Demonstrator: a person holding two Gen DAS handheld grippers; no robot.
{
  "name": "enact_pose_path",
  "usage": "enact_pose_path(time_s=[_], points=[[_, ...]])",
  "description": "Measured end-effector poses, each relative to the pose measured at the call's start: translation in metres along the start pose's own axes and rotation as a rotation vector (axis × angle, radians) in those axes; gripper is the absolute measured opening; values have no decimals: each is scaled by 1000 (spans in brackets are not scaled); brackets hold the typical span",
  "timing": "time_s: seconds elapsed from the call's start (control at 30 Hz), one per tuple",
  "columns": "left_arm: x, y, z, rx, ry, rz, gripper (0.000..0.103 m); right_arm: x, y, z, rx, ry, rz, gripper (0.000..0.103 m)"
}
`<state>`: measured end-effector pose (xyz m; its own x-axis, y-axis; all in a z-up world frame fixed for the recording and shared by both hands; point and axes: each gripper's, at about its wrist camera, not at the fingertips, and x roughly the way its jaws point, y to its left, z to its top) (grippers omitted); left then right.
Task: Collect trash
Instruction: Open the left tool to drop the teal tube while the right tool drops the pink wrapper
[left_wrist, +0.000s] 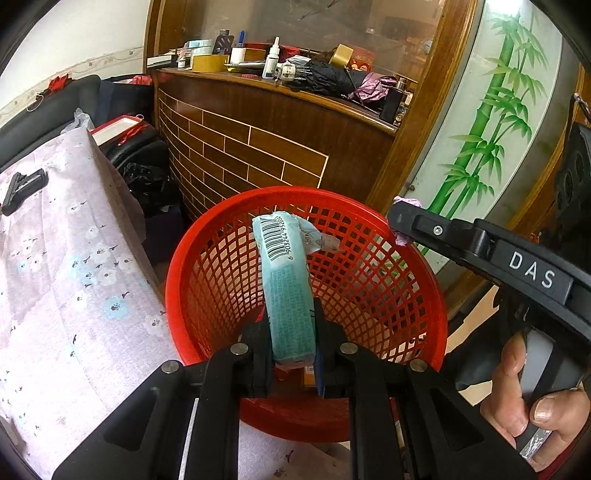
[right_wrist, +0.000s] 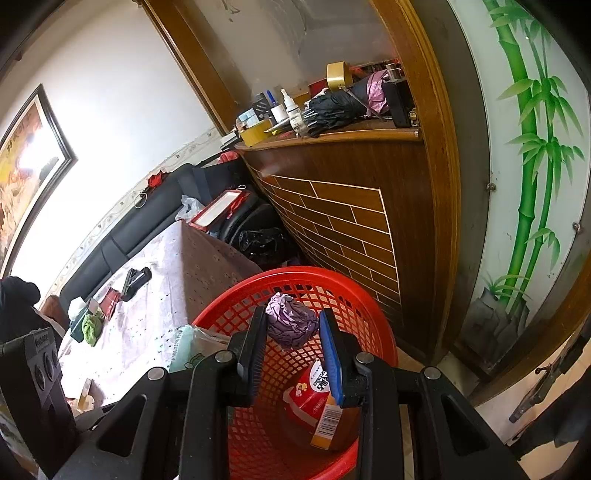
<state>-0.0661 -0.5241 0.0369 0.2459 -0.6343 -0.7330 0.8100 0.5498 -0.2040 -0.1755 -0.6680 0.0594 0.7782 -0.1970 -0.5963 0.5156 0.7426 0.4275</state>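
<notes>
My left gripper (left_wrist: 290, 317) is shut on a teal tissue pack (left_wrist: 284, 266) with a barcode, holding it upright over the red mesh basket (left_wrist: 173, 280). The pack's edge (right_wrist: 184, 347) also shows in the right wrist view. My right gripper (right_wrist: 291, 314) is shut on a crumpled purple wrapper (right_wrist: 291, 325) at its fingertips, above the same basket (right_wrist: 384, 332). In the left wrist view the right gripper (left_wrist: 406, 225) reaches over the basket's right rim, with a bit of the wrapper (left_wrist: 408, 202) showing. Inside lie a red packet (right_wrist: 308, 391) and an orange box (right_wrist: 327, 421).
A table with a floral cloth (left_wrist: 66, 258) stands left of the basket, with a black object (left_wrist: 24, 188) and a green cloth (right_wrist: 91, 328) on it. Behind are a cluttered wooden counter (left_wrist: 258, 122) and a bamboo-painted panel (left_wrist: 491, 129). A person's hand (left_wrist: 524, 398) grips the right handle.
</notes>
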Motion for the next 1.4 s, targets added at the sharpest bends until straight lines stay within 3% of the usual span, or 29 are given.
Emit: enact_pose_path(time_s=[0.87, 1.07, 1.3, 1.4], points=[[1, 1, -4, -10, 7, -4, 16, -7, -4, 0, 8, 5, 2, 34], [-3, 1, -4, -10, -13, -1, 36, -9, -4, 0, 4, 5, -2, 35], [-8, 2, -4, -10, -22, -3, 38, -17, -3, -2, 14, -9, -1, 35], [-10, 4, -5, -19, -23, -6, 39, -23, 0, -3, 8, -20, -8, 41]])
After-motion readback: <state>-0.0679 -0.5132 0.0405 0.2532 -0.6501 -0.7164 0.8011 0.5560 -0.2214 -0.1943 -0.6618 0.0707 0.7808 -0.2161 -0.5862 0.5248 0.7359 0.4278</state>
